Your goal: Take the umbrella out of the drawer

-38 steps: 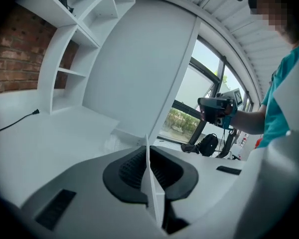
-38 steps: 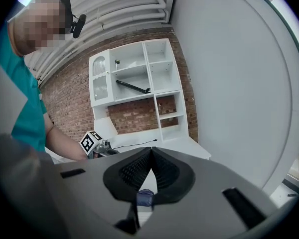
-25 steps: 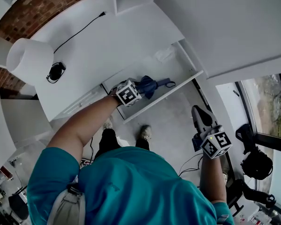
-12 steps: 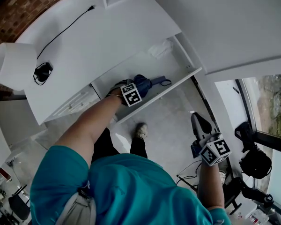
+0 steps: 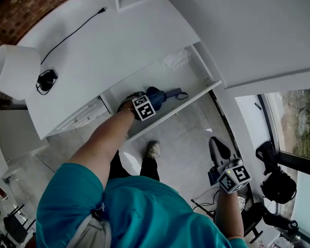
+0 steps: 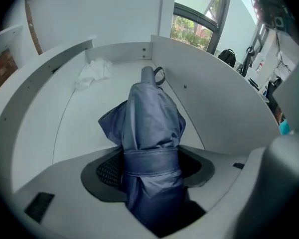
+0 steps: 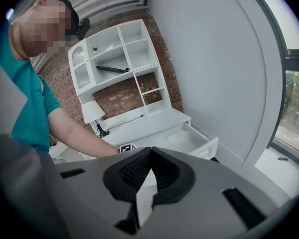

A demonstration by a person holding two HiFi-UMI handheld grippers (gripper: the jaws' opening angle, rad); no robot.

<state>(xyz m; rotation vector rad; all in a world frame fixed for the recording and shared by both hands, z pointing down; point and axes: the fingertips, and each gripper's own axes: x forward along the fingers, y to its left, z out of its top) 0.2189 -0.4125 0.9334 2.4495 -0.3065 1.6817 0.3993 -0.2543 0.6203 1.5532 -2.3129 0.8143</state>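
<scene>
A white open drawer (image 5: pixel 209 84) is seen pulled out from under the white desk top (image 5: pixel 119 40). Two things are held in it. A folded dark blue fabric umbrella (image 5: pixel 160 94) is laid lengthwise close to the near front panel, in the left half of the drawer, with its looped strap end turned to the right. A crumpled white cloth or paper (image 5: pixel 175 60) is left at the right end, well apart from the umbrella.

The left gripper (image 5: pixel 147 99) is pointed steeply down into the drawer. In the left gripper view its jaws have just been opening and are spread wide. The umbrella (image 6: pixel 152 128) is set between the pads at its wrap band but is not clamped.

The right gripper (image 5: pixel 215 142) is held outside the drawer, to the near right, above the floor. Its fingertips are pressed together in the right gripper view, and nothing is pinched between them.

On the desk a white cylindrical lampshade (image 5: pixel 10 71) and a black cable (image 5: pixel 72 35) are seen at the far left.
</scene>
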